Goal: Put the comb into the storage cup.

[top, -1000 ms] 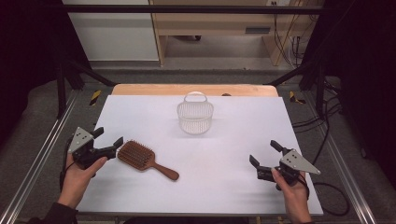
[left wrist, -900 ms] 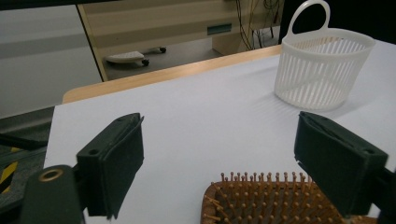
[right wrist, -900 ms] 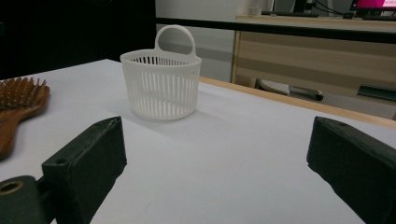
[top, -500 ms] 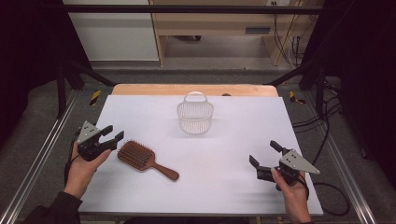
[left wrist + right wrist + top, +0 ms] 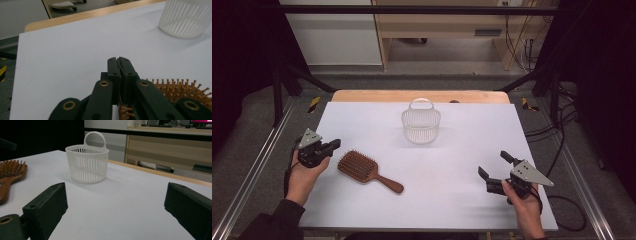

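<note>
A wooden paddle hairbrush [image 5: 359, 167] lies bristles up on the white table [image 5: 462, 150], its handle pointing toward the lower right. My left gripper [image 5: 334, 144] is just left of the brush head. Its jaws have just been closing and now meet with nothing between them. In the left gripper view the shut gripper [image 5: 118, 60] has the bristles of the brush [image 5: 175, 90] close on its right. My right gripper [image 5: 493, 163] rests open near the table's front right, its gripper [image 5: 117, 202] facing a white slatted basket [image 5: 87, 165].
The white basket [image 5: 421, 125] with a loop handle stands upright at the middle back of the table, and its side [image 5: 187, 17] appears at the top right of the left gripper view. The hairbrush [image 5: 10, 173] lies at the left edge of the right gripper view. Metal rails run along both table sides.
My left gripper's jaws have gone from wide open to closed, and the hand has shifted slightly forward beside the brush head. The right gripper, brush and basket have stayed put.
</note>
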`<state>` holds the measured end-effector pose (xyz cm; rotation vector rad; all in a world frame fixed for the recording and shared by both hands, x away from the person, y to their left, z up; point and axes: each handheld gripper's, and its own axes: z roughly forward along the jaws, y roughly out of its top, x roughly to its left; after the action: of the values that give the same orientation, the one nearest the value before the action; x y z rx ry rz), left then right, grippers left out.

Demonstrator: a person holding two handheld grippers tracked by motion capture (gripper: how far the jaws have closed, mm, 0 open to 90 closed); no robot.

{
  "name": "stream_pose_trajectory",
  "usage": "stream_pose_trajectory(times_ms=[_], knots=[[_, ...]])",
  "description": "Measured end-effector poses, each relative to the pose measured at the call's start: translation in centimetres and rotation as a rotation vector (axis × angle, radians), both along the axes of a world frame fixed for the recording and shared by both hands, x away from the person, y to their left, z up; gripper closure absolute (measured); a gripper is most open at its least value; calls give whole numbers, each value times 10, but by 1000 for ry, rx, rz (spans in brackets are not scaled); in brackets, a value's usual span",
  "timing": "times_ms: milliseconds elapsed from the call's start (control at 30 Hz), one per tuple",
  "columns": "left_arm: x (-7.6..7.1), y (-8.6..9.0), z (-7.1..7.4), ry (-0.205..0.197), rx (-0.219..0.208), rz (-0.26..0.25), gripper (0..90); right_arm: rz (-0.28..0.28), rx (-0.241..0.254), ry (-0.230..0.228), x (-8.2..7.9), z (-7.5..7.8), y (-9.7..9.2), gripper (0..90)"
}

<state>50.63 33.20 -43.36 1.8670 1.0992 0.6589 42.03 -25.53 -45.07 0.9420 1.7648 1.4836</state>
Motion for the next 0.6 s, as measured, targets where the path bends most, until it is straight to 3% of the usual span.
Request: stream_pose_trajectory(times_ms=[67, 300, 333, 600], knots=[[3, -1, -3, 13, 29, -1, 900, 3, -1, 1, 0, 0, 1, 49], [11, 0, -12, 38, 72, 17, 900, 8, -4, 1, 0, 0, 2, 50], [12, 2, -17, 58, 74, 26, 900, 8, -3, 1, 0, 0, 1, 50], [9, 6, -32, 104, 119, 12, 900, 14, -3, 2, 0, 0, 2, 50]])
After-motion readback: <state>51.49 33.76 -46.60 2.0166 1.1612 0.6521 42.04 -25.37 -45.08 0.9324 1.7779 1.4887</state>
